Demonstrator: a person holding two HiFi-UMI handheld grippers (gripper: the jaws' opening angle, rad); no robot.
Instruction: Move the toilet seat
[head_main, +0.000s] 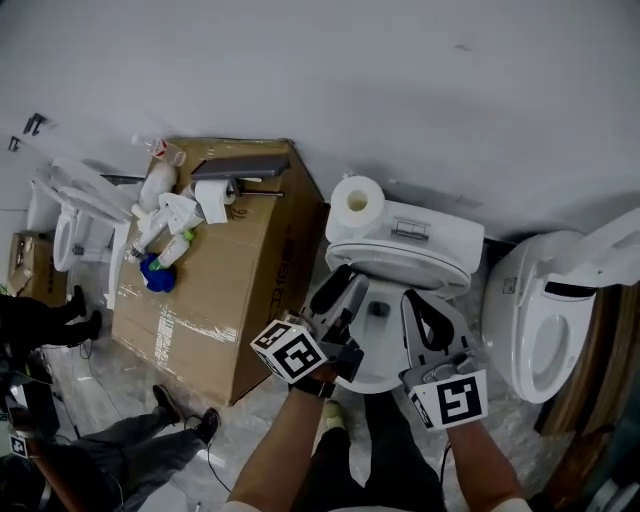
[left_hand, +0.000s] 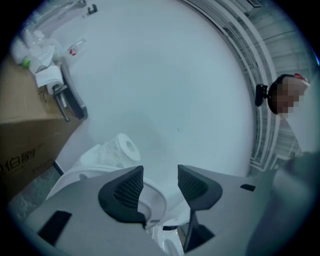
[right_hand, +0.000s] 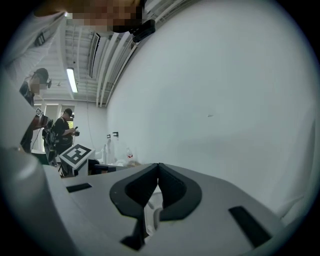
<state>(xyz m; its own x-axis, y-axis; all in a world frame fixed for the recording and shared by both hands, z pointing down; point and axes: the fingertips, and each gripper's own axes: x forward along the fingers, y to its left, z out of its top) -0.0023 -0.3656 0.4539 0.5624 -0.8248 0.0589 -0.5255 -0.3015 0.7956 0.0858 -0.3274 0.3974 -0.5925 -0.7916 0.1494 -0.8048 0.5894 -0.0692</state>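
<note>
A toilet (head_main: 72, 228) stands at the far left of the head view, and a person's legs (head_main: 150, 430) stretch across the floor below it. Next comes a large cardboard box (head_main: 235, 300) against the white wall (head_main: 400, 90), with bottles (head_main: 160, 190), a blue object (head_main: 156, 272) and a dark flat bar (head_main: 240, 166) lying on top of it. Just right of the box is the middle toilet, with a toilet roll (head_main: 357, 203) standing on the left end of its tank (head_main: 445, 235). The toilet seat (head_main: 400, 264) seems to be raised, close against the front of the tank, though its exact tilt is hard to tell from above. The left gripper (head_main: 350, 283) hangs over the bowl just in front of the seat. In the left gripper view its fingers (left_hand: 127, 190) stand wide apart with nothing clamped, only the toilet's white rim showing beyond the gap. Beside it, the right gripper (head_main: 418, 300) also hangs over the bowl. In the right gripper view its fingers (right_hand: 172, 187) are together, tips meeting, with nothing held. At the far right stands another toilet (head_main: 535, 330) with its lid (head_main: 612, 248) up
</note>
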